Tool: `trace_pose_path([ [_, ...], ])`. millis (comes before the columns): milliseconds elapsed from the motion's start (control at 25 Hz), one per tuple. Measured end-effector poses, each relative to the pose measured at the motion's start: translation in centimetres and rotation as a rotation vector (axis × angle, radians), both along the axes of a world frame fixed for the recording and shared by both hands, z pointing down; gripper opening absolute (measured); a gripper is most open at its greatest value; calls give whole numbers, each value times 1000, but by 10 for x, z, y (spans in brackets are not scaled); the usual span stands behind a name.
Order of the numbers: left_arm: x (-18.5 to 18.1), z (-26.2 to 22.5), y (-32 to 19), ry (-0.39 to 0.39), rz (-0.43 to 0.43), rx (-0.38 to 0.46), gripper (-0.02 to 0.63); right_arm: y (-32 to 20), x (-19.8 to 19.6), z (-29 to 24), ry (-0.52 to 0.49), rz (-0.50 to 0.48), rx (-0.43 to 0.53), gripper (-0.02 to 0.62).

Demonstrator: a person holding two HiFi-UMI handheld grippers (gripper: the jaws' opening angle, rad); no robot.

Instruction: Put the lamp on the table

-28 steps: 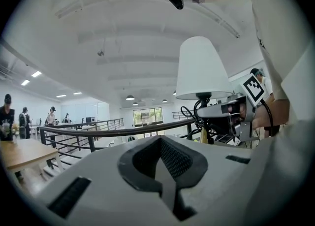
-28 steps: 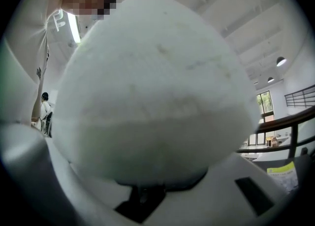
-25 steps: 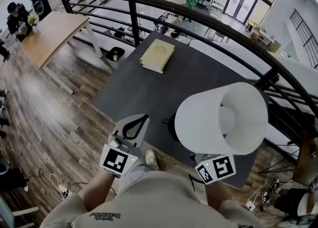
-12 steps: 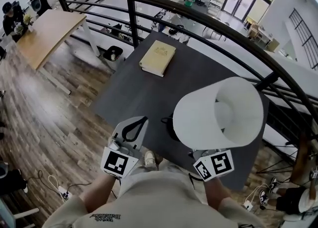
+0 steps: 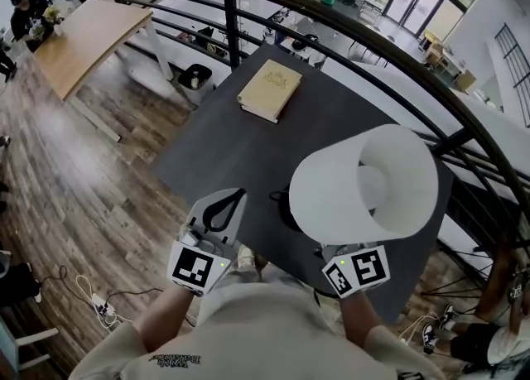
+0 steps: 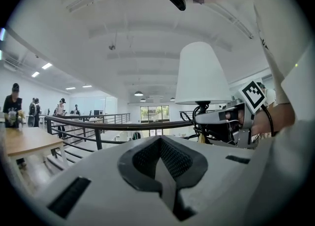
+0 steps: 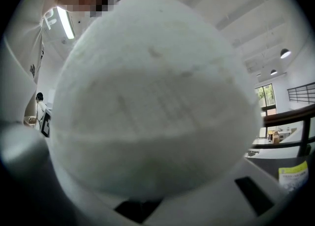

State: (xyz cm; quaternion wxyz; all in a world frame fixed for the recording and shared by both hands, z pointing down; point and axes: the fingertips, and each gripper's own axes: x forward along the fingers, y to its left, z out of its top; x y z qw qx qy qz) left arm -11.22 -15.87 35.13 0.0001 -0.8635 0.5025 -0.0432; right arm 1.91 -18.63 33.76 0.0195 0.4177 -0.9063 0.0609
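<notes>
Left gripper (image 5: 225, 209) is clenched on nothing, at the worktop's (image 5: 224, 155) 7 o'clock edge. Book (image 5: 270, 90) lies up at 12. Lamp (image 5: 364, 192) sits 4 o'clock from it. Its shade floods the right gripper view, so only the left gripper view shows the right gripper (image 6: 206, 119) clamped on the stem.

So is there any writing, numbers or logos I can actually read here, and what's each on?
None reads clearly.
Shirt: one line of dark print, upside down, too small to read.
Book: a mark on the cover, too small to read.
Yellow label: print blurred, unreadable.
Square markers: black-and-white patterns, no letters.
Lamp: plain white shade, no print.
</notes>
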Motion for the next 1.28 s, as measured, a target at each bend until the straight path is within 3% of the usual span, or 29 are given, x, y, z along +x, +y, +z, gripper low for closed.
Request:
trace_pose_path([
  [280, 6, 3, -32, -18, -12, 9, 5, -38, -12, 6, -18, -19, 2, 89],
  [440, 10, -1, -49, -102, -13, 38, 5, -56, -23, -1, -7, -46, 11, 89],
  [560, 6, 2, -74, -106, -30, 57, 5, -82, -33, 2, 1, -57, 30, 89],
  [840, -13, 40, -135, -82, -82, 38, 5, -144, -59, 37, 6, -69, 21, 89],
  [1040, -7, 78, -160, -110, -1, 76, 5, -181, -72, 74, 7, -73, -1, 89],
  [1280, -17, 137, -187, -70, -55, 19, 5, -213, -76, 128, 20, -47, -37, 89],
])
